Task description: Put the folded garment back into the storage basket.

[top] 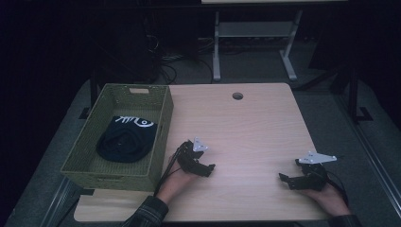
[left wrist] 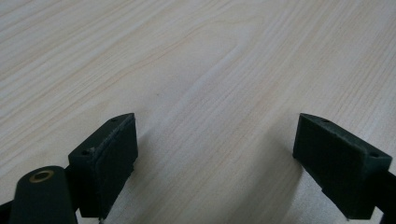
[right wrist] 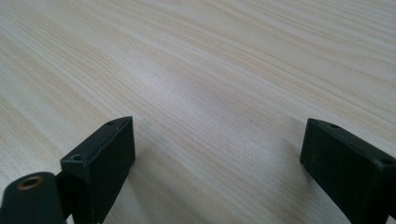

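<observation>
- Black cloth (top: 126,140) with white marks on it lies bunched up inside the green basket (top: 163,124), which sits at the left edge of the desk (top: 255,123).
- My left gripper (top: 206,169) rests on the desk near the front edge, just beside the basket's right wall.
- In the left gripper view my left gripper (left wrist: 215,154) has its jaws wide apart, with bare wood between them and nothing held.
- My right gripper (top: 285,178) is near the front right corner of the desk, well apart from the basket.
- In the right gripper view my right gripper (right wrist: 217,161) is wide too, and it holds nothing.
- From my left gripper the cloth lies to the left and a bit farther back, over the basket wall.
- My left gripper points to the right, away from the basket, so I think it must turn and lift over the wall to reach the cloth.
- My left hand is much nearer to the cloth than my right hand, so I think the left one should go for it.
- I see the cloth as a soft lump, a bit longer from the back of the basket to the front, so I cannot pick out a clear long side.
</observation>
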### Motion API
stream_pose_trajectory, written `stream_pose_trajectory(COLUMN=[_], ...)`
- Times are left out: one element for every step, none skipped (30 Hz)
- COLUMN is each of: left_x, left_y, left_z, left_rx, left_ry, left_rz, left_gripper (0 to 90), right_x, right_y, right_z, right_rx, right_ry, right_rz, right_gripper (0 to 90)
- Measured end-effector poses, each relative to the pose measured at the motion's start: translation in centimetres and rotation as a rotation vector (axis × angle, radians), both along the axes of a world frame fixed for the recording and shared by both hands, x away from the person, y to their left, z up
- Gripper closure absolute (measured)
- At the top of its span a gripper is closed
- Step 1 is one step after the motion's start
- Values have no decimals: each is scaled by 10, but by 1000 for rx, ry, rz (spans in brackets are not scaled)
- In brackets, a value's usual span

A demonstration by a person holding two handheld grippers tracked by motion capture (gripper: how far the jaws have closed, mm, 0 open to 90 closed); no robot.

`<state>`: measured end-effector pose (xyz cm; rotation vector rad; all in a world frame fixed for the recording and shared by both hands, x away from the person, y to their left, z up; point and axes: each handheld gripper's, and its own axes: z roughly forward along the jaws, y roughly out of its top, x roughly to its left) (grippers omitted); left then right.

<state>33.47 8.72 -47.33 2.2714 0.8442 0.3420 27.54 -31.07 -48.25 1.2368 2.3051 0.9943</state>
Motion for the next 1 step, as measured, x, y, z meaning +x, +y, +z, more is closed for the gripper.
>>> stream_pose_trajectory(left_x=[0], left_y=[0], left_z=[0], left_rx=[0], left_ry=[0], left_rz=[0], left_gripper=[128], right_x=[0], right_y=[0], right_z=[0], right_rx=[0], right_ry=[0], right_rz=[0], right_gripper=[99])
